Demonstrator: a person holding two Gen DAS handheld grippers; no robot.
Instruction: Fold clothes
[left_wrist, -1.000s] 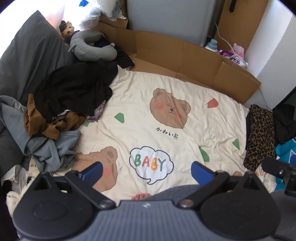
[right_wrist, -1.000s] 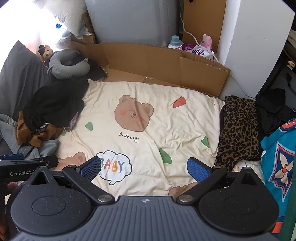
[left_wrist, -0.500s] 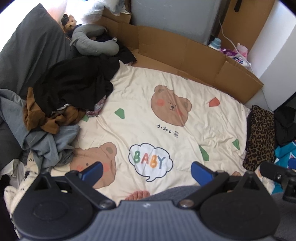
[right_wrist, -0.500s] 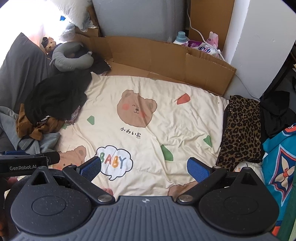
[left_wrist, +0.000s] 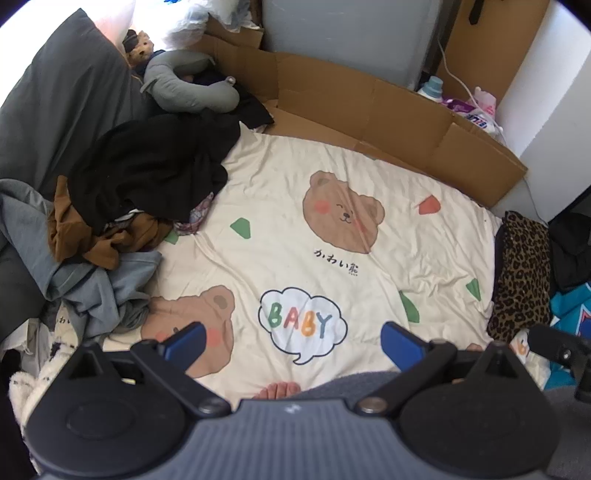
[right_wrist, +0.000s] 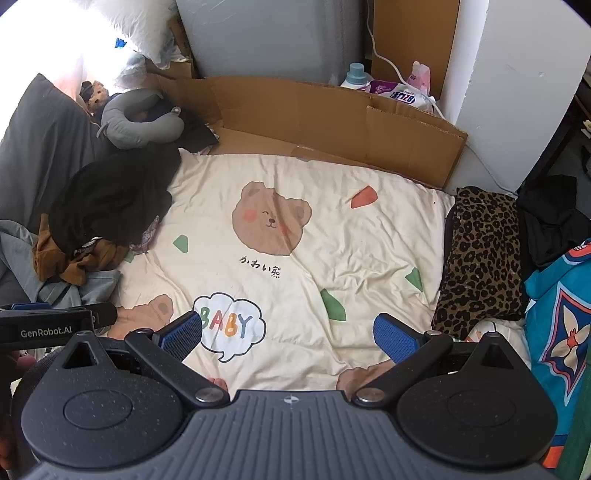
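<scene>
Clothes (left_wrist: 122, 206) heaped beside raised, spread-fingered grippers (left_wrist: 293, 341) (right_wrist: 288, 332)

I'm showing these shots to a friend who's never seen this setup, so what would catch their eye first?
Most likely the cream bear blanket spread flat across the middle, with its colourful BABY speech bubble near the front edge. Next, the jumbled heap of clothes on its left side, a black garment on top. Along the right edge lies a leopard-print piece, and both grippers' blue fingers stand wide open, holding nothing.
</scene>
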